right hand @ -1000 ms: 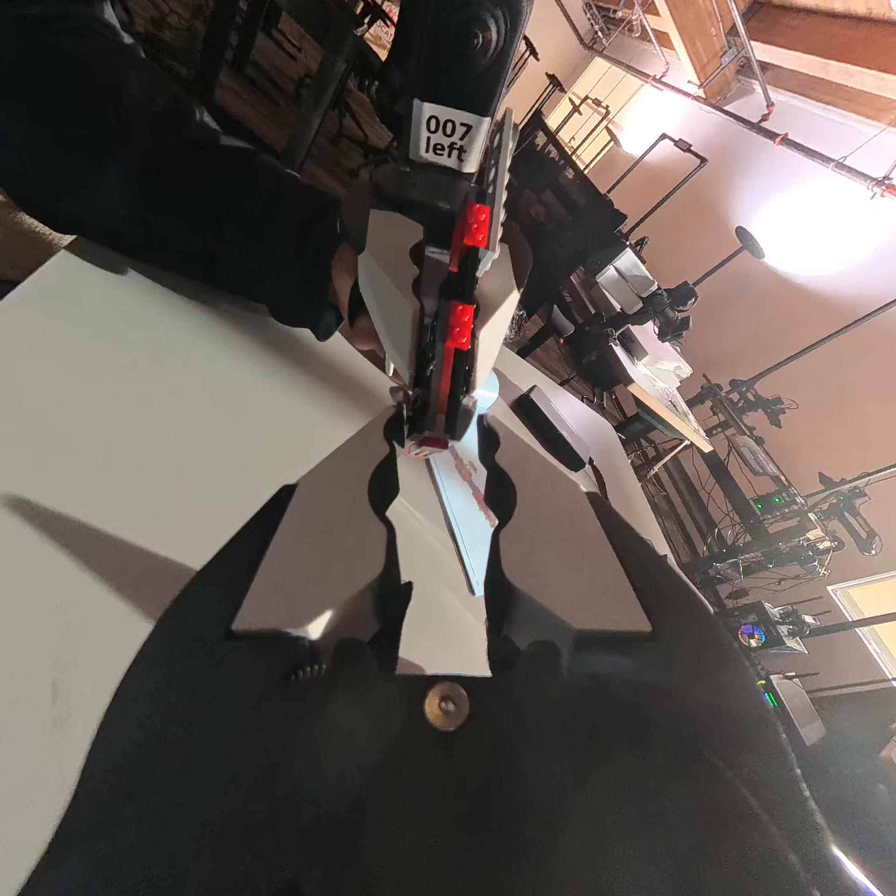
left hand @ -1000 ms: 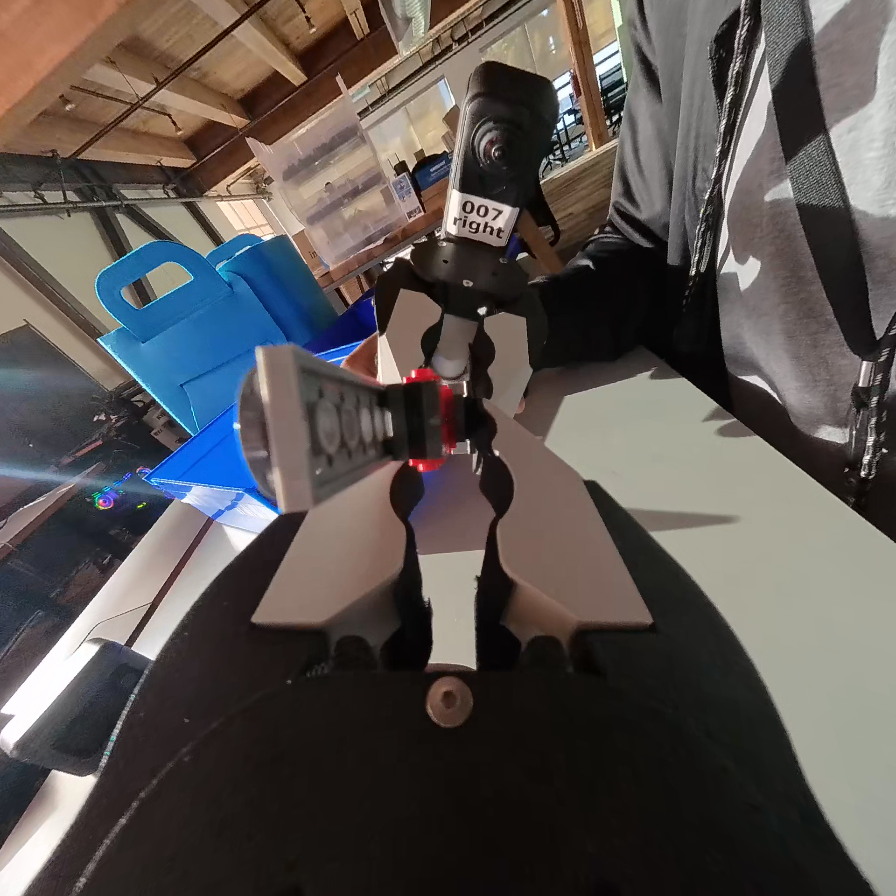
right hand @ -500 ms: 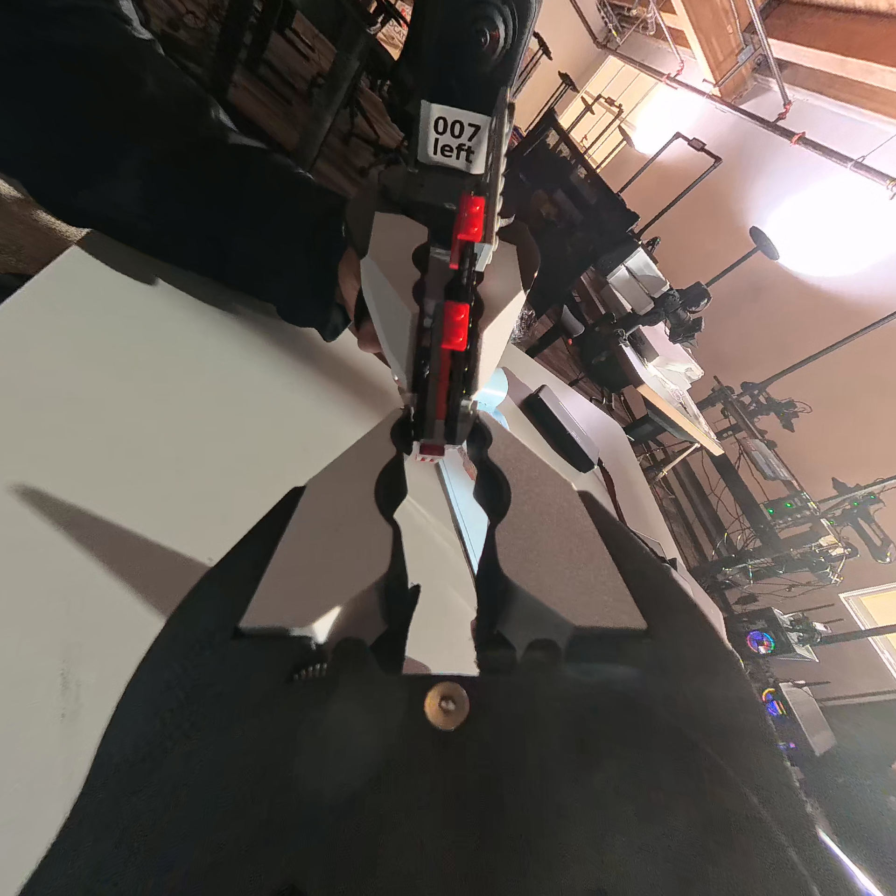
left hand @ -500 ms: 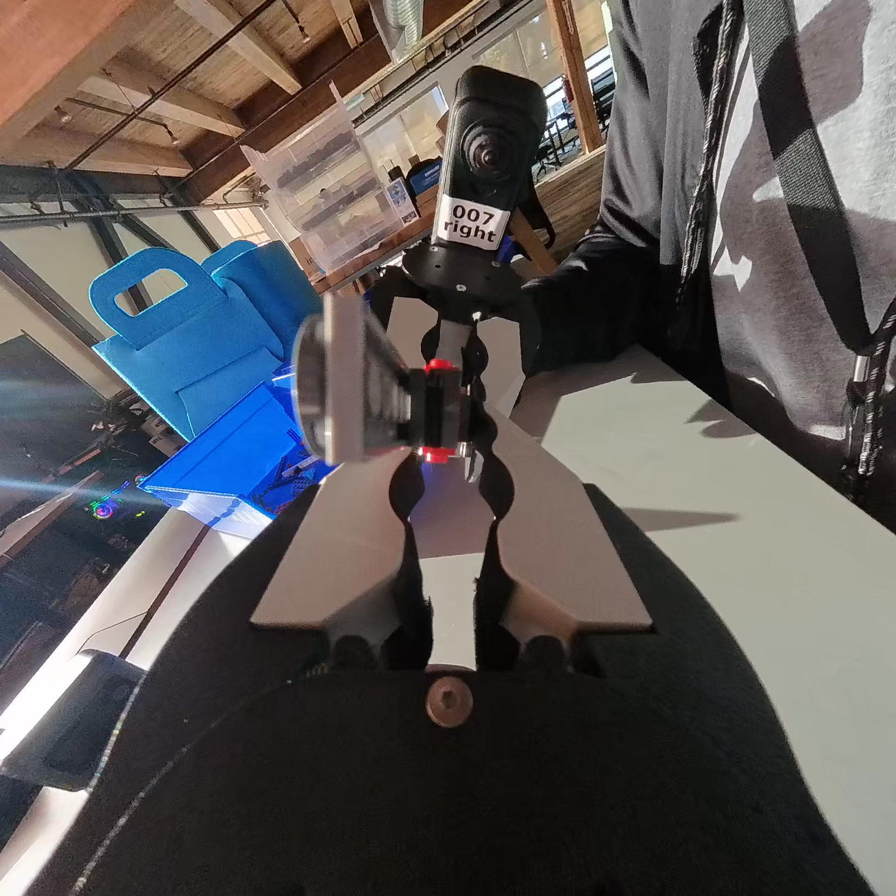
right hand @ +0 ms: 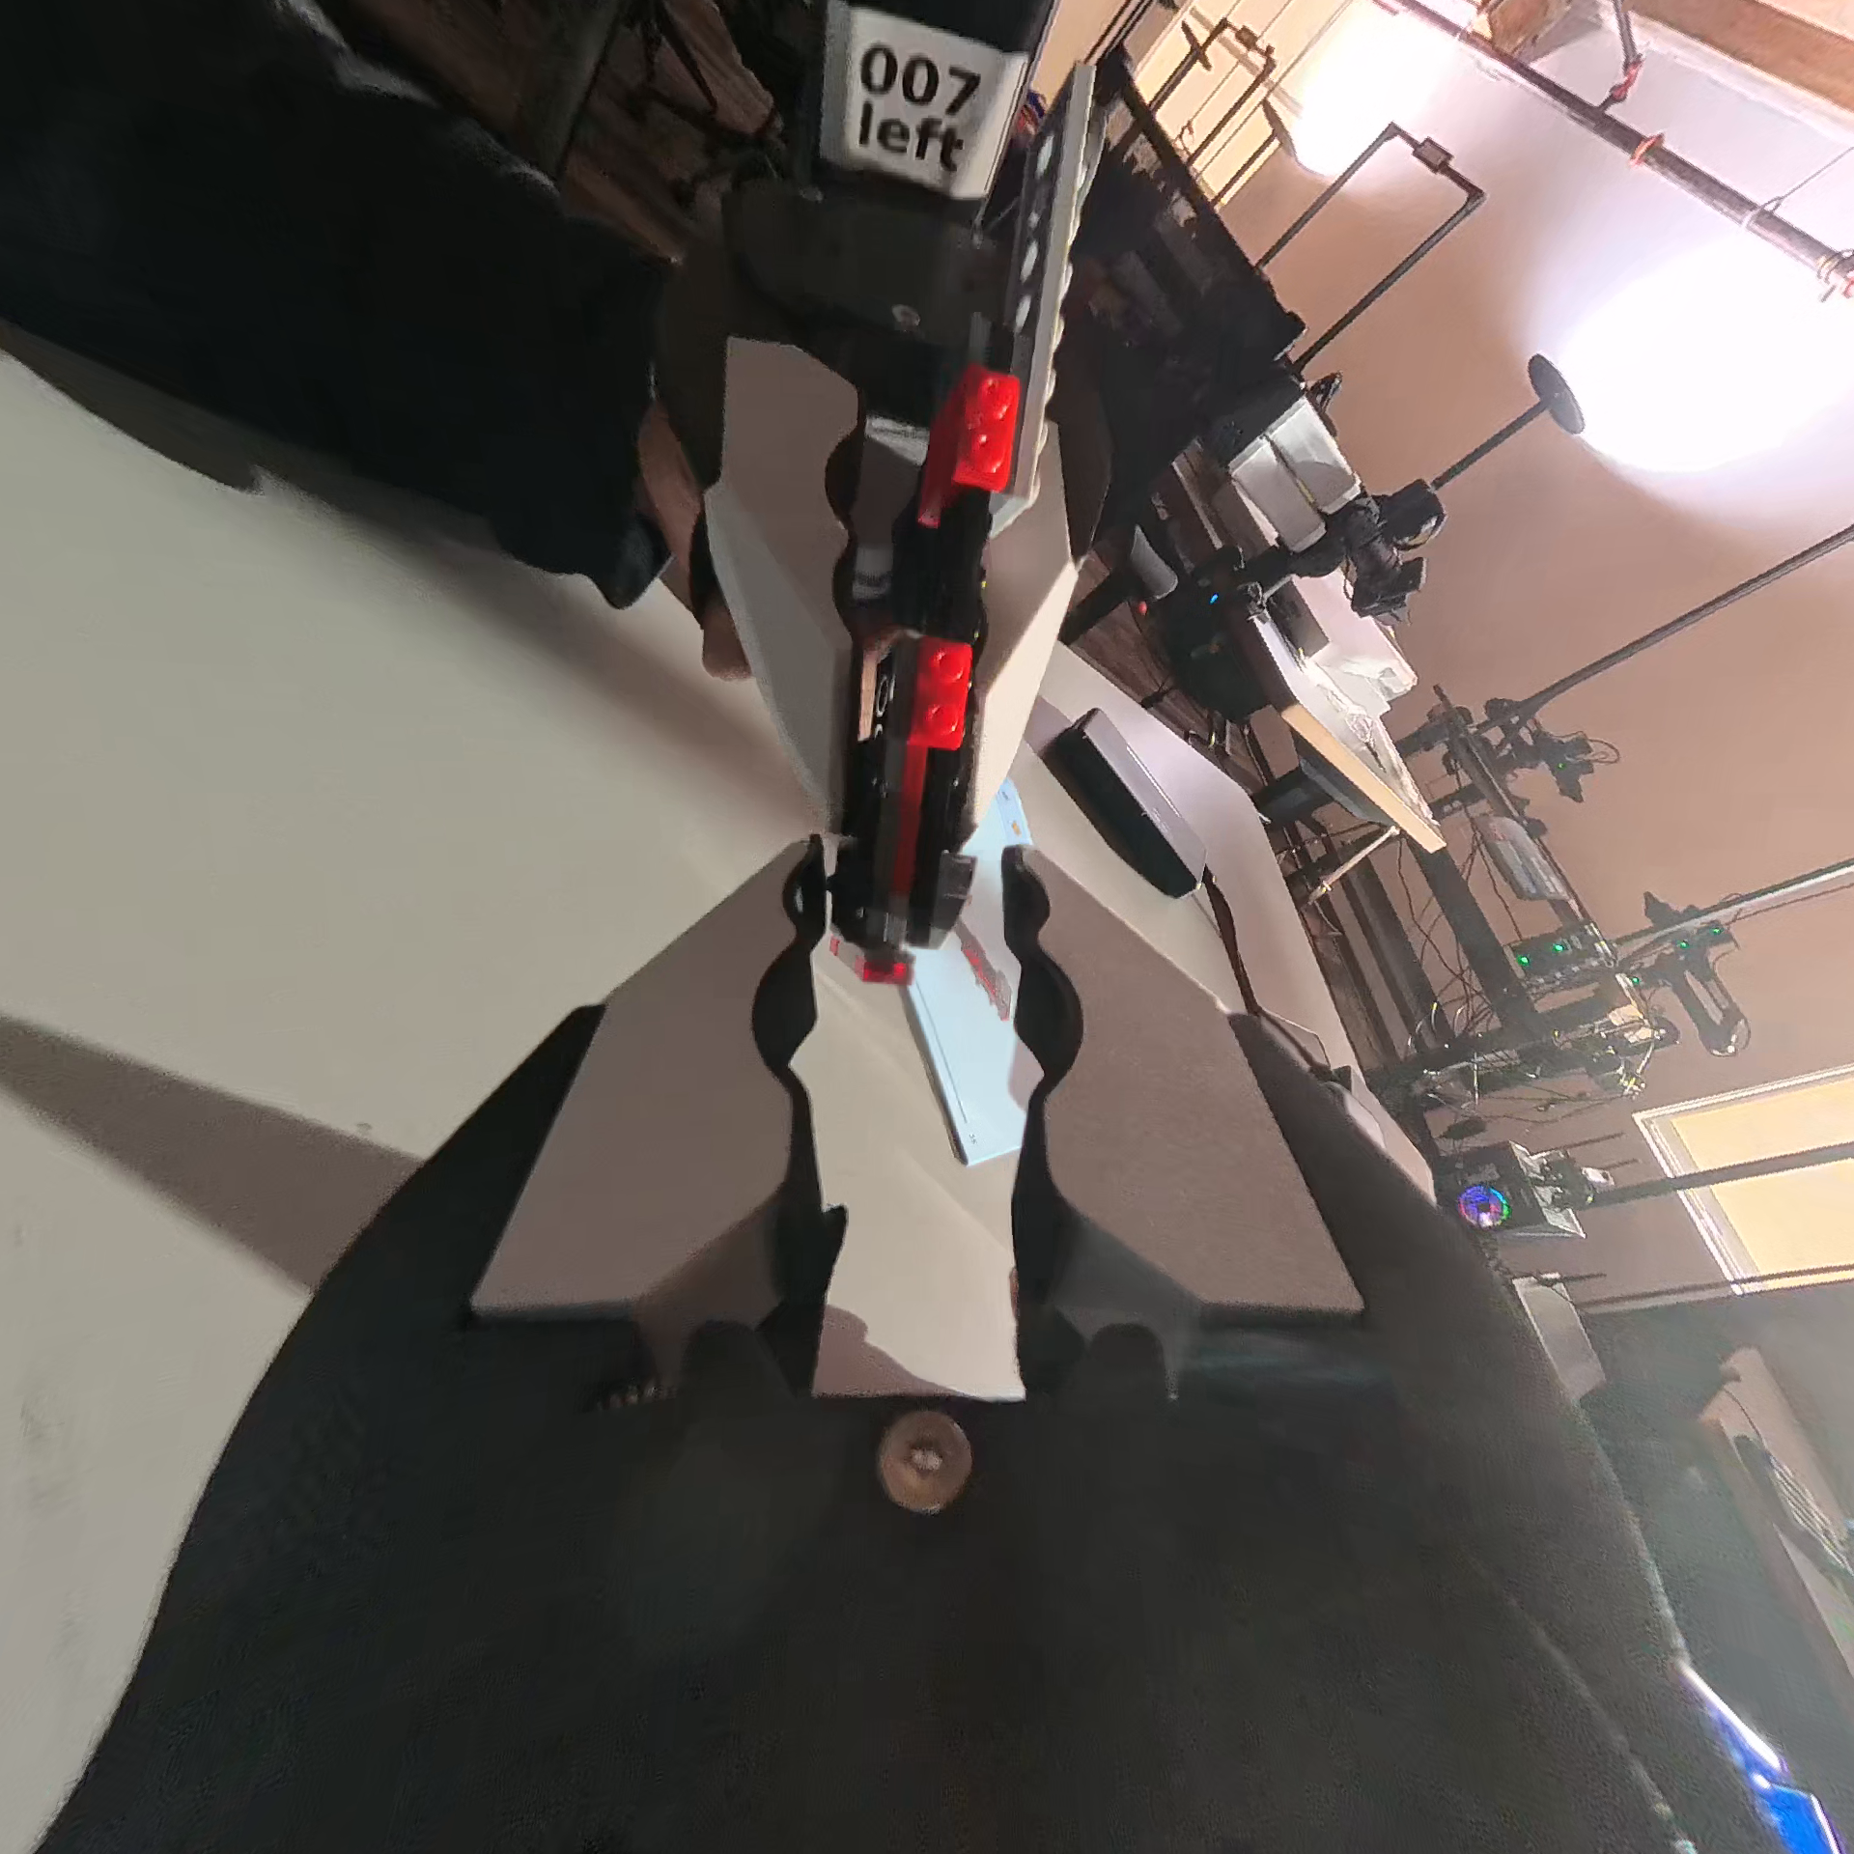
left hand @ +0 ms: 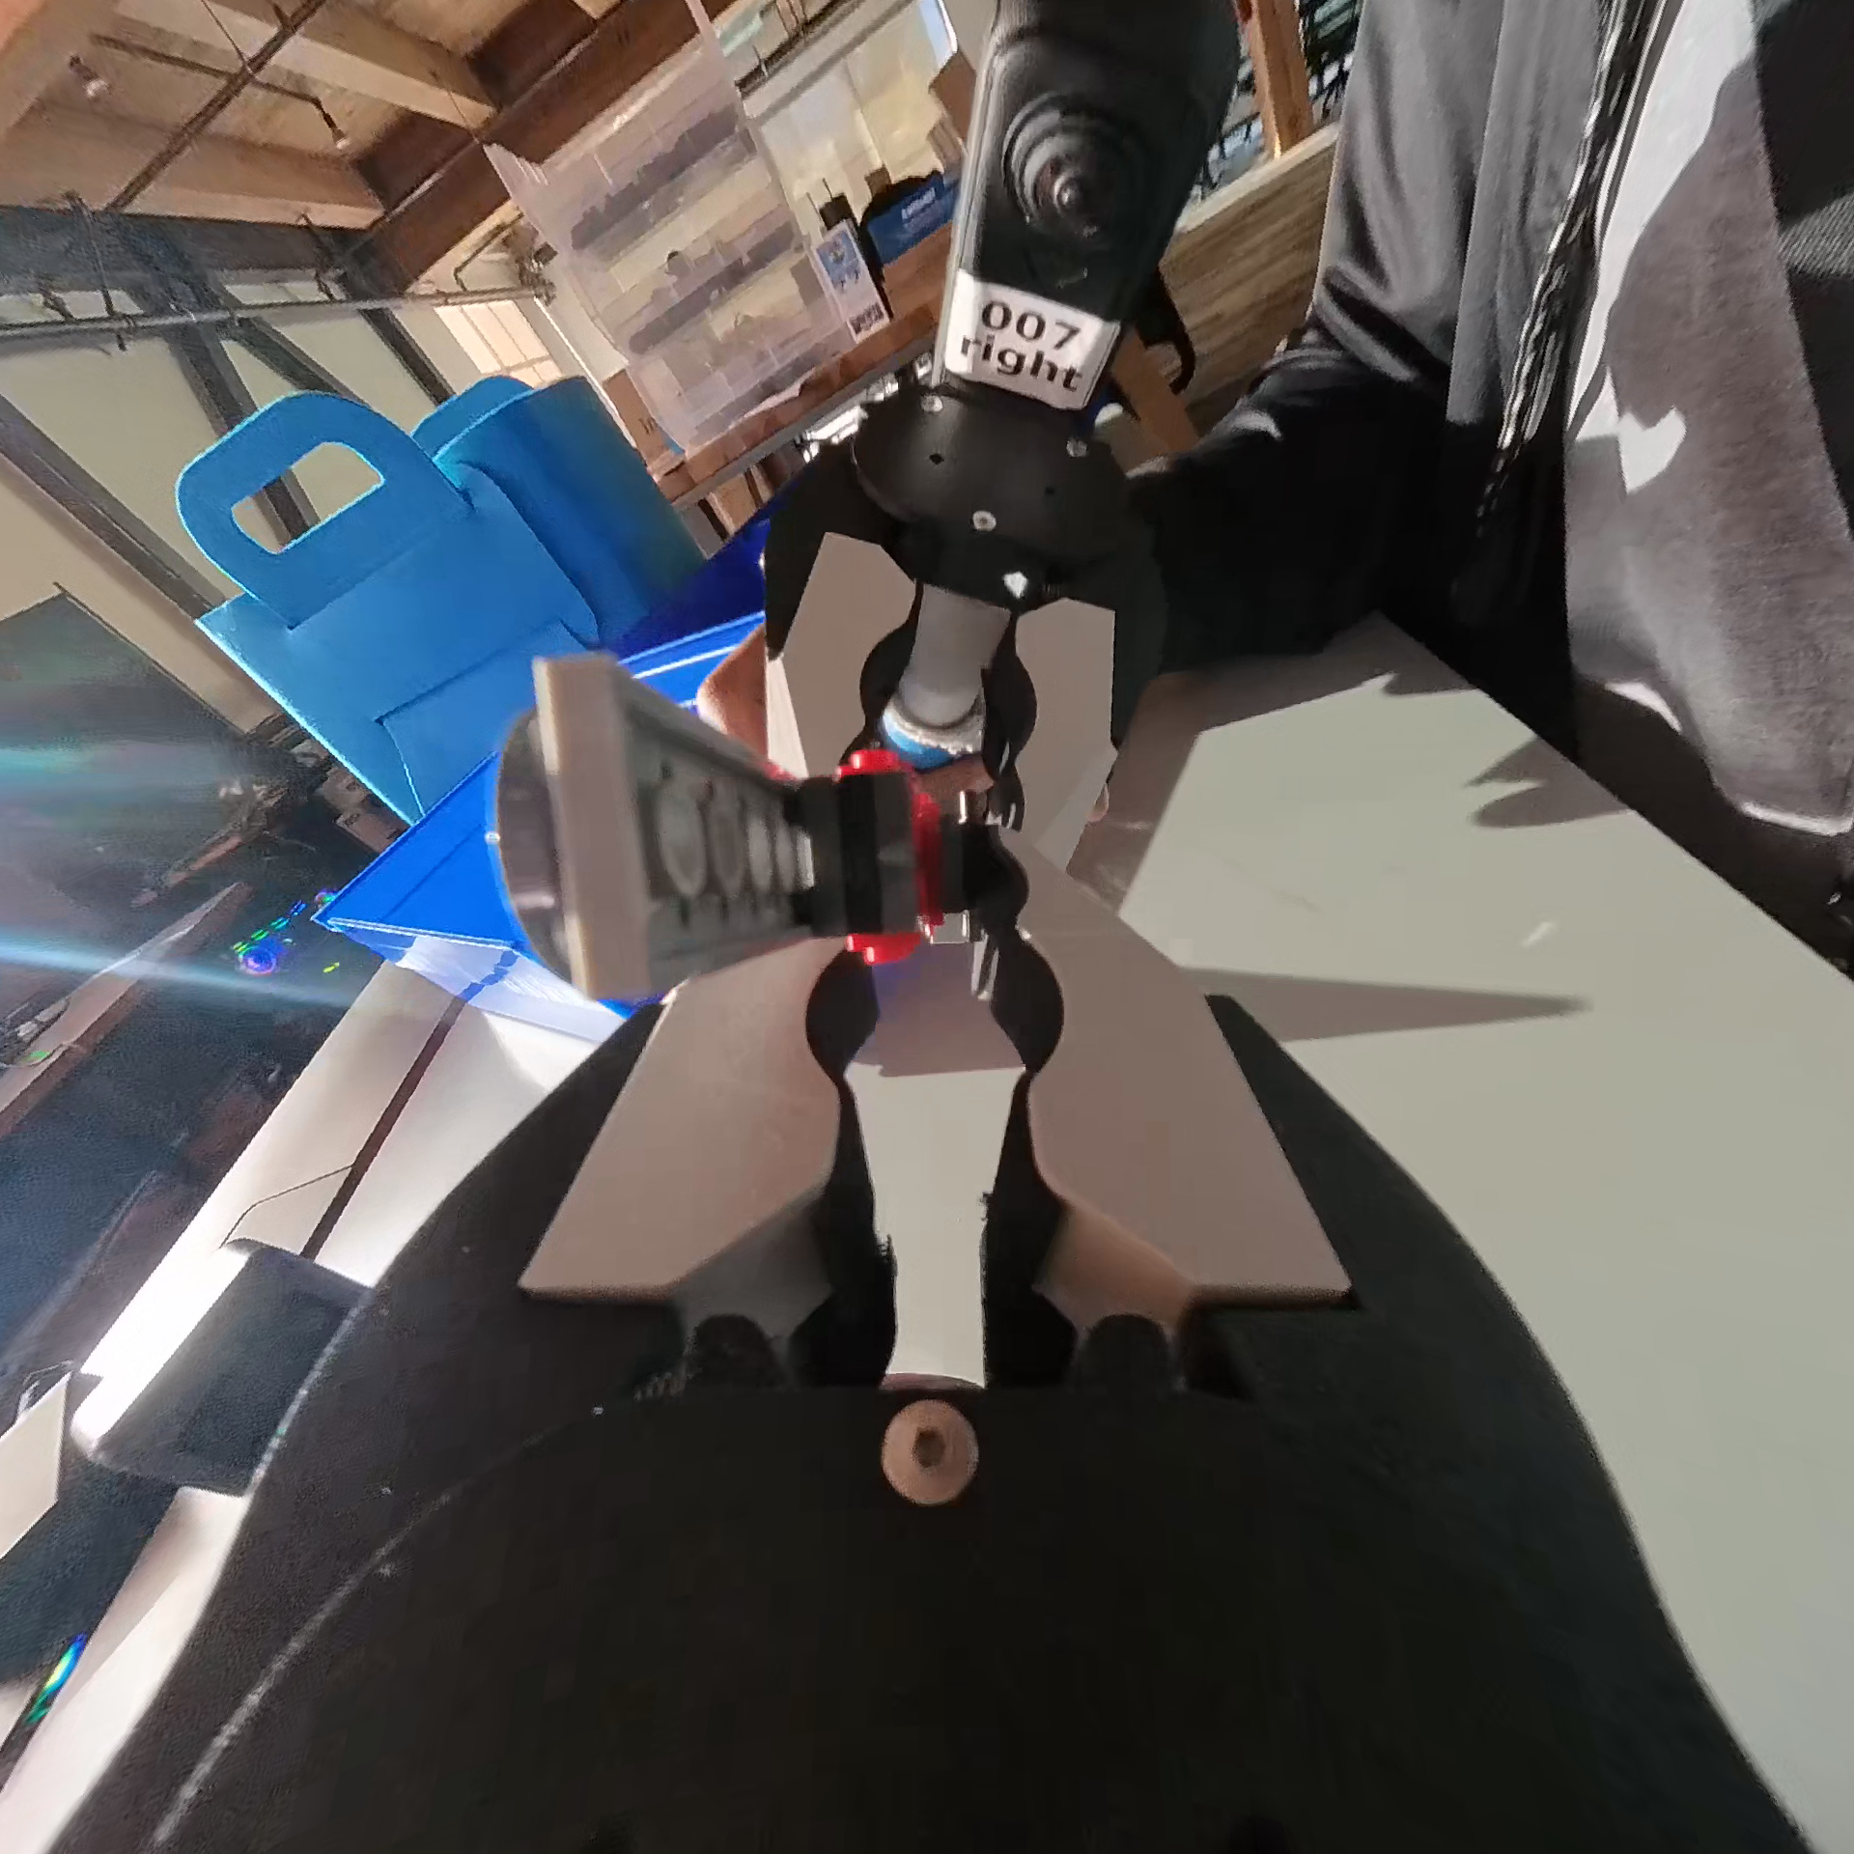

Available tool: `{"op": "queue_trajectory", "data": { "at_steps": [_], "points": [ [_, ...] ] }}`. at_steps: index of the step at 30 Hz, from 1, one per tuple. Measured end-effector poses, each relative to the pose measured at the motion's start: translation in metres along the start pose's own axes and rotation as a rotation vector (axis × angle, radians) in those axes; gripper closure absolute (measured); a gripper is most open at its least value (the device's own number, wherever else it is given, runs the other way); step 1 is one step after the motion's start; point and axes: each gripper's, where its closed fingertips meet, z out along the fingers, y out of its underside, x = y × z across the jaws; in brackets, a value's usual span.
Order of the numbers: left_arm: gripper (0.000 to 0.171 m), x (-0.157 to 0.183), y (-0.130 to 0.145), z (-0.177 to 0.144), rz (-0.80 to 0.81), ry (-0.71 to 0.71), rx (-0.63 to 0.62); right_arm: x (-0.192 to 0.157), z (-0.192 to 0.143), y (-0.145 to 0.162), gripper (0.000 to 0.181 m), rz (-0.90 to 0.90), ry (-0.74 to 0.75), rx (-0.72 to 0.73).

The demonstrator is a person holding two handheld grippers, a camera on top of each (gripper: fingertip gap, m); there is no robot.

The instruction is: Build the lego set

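Note:
A lego assembly (left hand: 762, 853), a grey studded plate with black and red bricks at one end, is held in the air above the white table (left hand: 1405, 953). My left gripper (left hand: 918, 903) is shut on its black and red end, and the plate sticks out to the left. My right gripper (left hand: 943, 762) faces it tip to tip from the far side. In the right wrist view the assembly (right hand: 908, 803) runs along between the left gripper's fingers (right hand: 773, 602). Its lower end sits between the tips of my right gripper (right hand: 913, 883), whose jaws stand apart and do not clamp it.
A blue bag (left hand: 401, 602) and a clear plastic bin (left hand: 682, 231) stand beyond the table's far side. A person's torso (left hand: 1655, 401) is close on the right. An instruction booklet (right hand: 963, 1053) and a black box (right hand: 1124, 803) lie on the table, with camera stands behind. The tips of both grippers are at nearly the same place.
The left gripper has twisted the assembly, so the plate swung edge-on and then back out to the left. The right gripper's jaws have opened wider around its end.

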Motion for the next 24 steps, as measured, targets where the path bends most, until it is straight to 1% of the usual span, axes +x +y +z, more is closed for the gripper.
{"op": "queue_trajectory", "data": {
  "at_steps": [4,6,7,14,20,24],
  "points": [
    [0.154,0.003,0.007,0.004,0.045,-0.002,-0.06,-0.005,0.003,0.008,0.146,-0.022,-0.024,-0.048],
    [0.154,0.003,0.008,0.006,0.055,-0.003,-0.071,-0.007,0.004,0.01,0.15,-0.033,-0.034,-0.06],
    [0.154,0.003,0.008,0.006,0.057,-0.005,-0.072,-0.008,0.004,0.01,0.153,-0.036,-0.037,-0.061],
    [0.154,0.0,0.006,0.006,0.051,-0.023,-0.064,-0.004,0.005,0.009,0.156,-0.019,-0.017,-0.05],
    [0.155,-0.001,0.012,0.007,0.051,-0.025,-0.09,-0.005,0.008,0.016,0.157,0.0,-0.034,-0.08],
    [0.154,-0.003,0.013,0.007,0.041,-0.031,-0.086,-0.003,0.009,0.017,0.157,0.03,-0.03,-0.082]
  ]
}}
